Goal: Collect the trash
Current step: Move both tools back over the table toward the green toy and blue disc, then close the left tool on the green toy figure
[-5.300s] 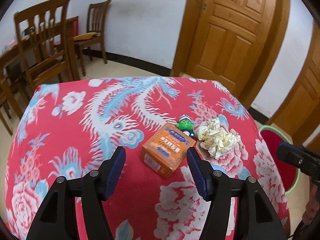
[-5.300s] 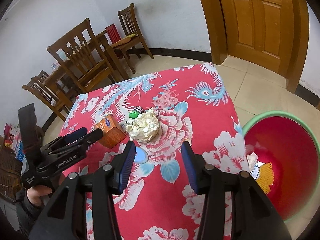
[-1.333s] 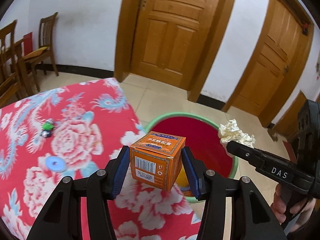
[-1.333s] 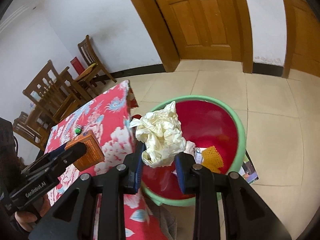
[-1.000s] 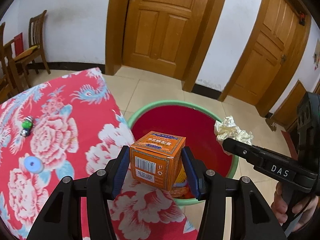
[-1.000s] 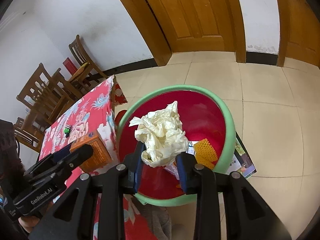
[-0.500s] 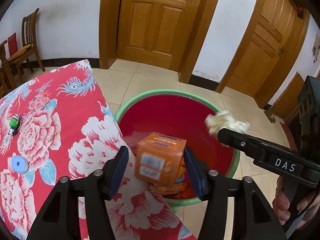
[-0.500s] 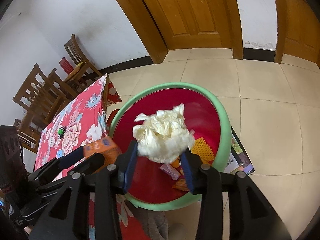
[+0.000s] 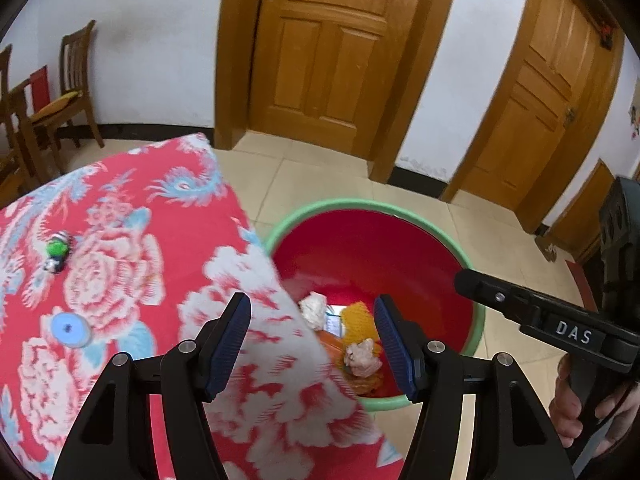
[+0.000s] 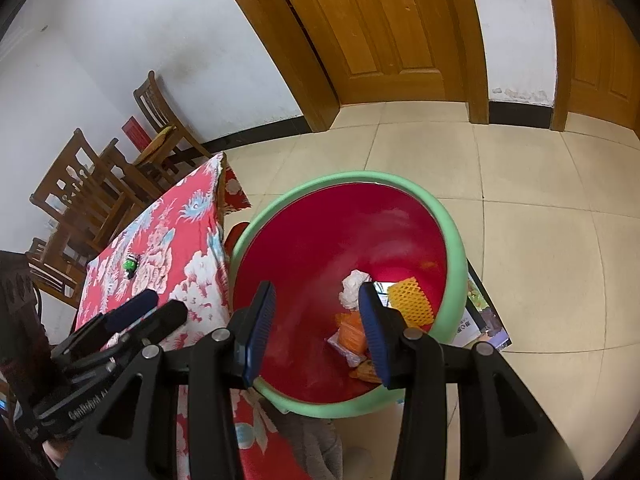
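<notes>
**Both claws empty over the bin**

We hold the left claw (image 9: 314, 336) over the edge of the worktop (image 9: 132, 240), its jaws parted with nothing between them, having just been opening. Our right claw (image 10: 316, 328) hangs above the red bin (image 10: 452, 232) with jaws apart and empty, after widening a moment ago. The orange box (image 10: 352, 332) and the crumpled paper (image 10: 354, 282) lie at the bottom of the bin among other scraps. A small green toy (image 9: 58, 250) and a blue disc (image 9: 68, 327) sit on the floral cloth
</notes>
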### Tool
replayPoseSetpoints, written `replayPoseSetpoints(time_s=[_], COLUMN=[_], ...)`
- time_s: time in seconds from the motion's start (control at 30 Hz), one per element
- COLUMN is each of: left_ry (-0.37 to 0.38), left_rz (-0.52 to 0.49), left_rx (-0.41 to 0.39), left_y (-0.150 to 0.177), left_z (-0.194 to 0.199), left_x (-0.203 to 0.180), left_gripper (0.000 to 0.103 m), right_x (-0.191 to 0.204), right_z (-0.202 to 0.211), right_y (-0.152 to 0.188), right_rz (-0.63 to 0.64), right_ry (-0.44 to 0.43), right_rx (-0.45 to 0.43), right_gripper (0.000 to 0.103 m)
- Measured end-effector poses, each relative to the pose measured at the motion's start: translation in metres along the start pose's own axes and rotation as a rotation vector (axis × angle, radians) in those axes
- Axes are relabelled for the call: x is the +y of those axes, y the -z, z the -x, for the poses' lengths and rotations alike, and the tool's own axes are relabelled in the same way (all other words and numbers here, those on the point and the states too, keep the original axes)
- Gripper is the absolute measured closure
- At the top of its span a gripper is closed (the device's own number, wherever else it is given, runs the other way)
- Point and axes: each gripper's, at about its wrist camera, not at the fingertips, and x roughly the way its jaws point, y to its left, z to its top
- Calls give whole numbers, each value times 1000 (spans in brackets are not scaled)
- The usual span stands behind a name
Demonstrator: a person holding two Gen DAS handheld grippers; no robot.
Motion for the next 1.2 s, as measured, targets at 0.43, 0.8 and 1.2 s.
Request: replayPoseSetpoints(time_s=[0.43, 0.8, 1.2], left_ry=[-135, -236, -279], left_rz=[92, 166, 228], left_rx=[-58, -65, -30], left_y=[-10, -16, -23], left_z=[33, 32, 1], left_x=[81, 151, 200], left_gripper=[38, 38, 39], right_x=[42, 98, 119], right_z=[0, -13, -31], right_y=[-2, -1, 2], right_rz=[33, 117, 156], right_ry=[-37, -74, -55], right_rx=[-22, -5, 28], right_gripper=[57, 56, 56])
